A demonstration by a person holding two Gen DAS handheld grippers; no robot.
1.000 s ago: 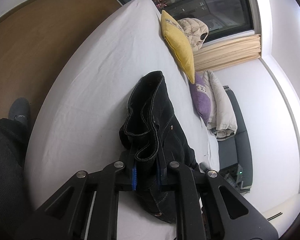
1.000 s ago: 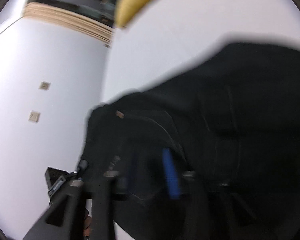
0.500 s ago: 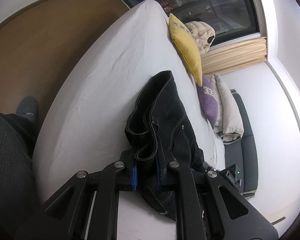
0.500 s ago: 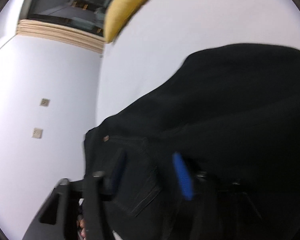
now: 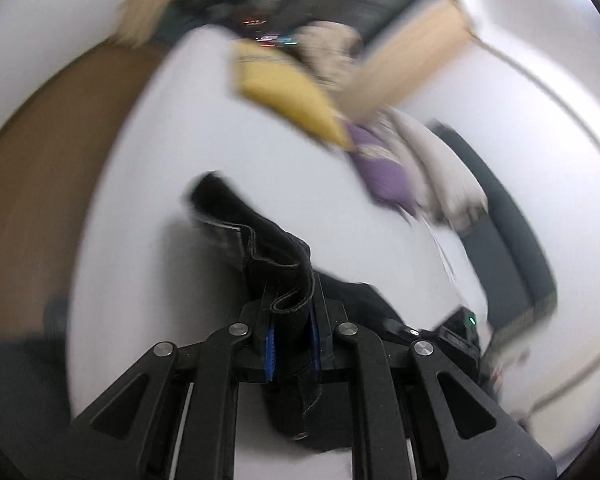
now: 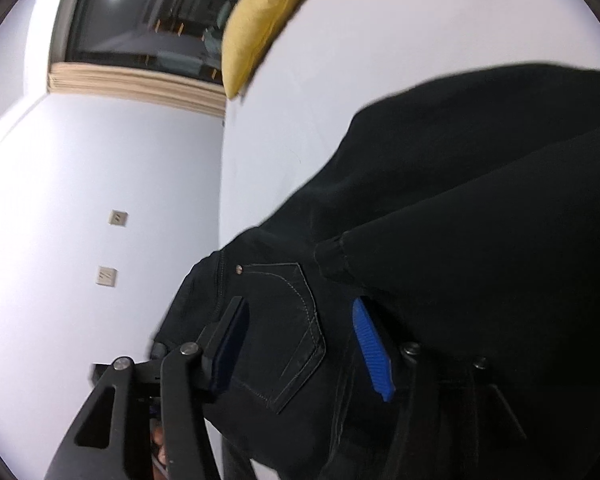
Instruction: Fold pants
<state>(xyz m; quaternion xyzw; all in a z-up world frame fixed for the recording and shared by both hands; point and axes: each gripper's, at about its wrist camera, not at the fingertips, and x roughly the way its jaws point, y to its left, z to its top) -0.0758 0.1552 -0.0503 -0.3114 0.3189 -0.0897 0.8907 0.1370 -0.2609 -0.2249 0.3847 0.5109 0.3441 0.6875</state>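
The black pants (image 5: 268, 248) lie bunched on the white bed (image 5: 160, 184). My left gripper (image 5: 293, 332) is shut on a rolled edge of the pants, which rises between its blue pads. In the right wrist view the pants (image 6: 480, 208) fill the right side, with a stitched back pocket (image 6: 288, 320) showing. My right gripper (image 6: 300, 344) is open, its blue pads wide apart over the pocket area, with cloth draped over its right finger (image 6: 374, 348).
A yellow pillow (image 5: 288, 92) and a purple pillow (image 5: 384, 172) with pale bedding lie at the bed's far side. A dark sofa (image 5: 516, 236) stands to the right. Brown floor (image 5: 40, 168) lies left. A white wall (image 6: 80, 200) with sockets and a dark window (image 6: 152, 24) show.
My left gripper has swung fast with the pants edge, so its view is blurred and the pants now trail shorter. My right gripper has opened wider over the pocket.
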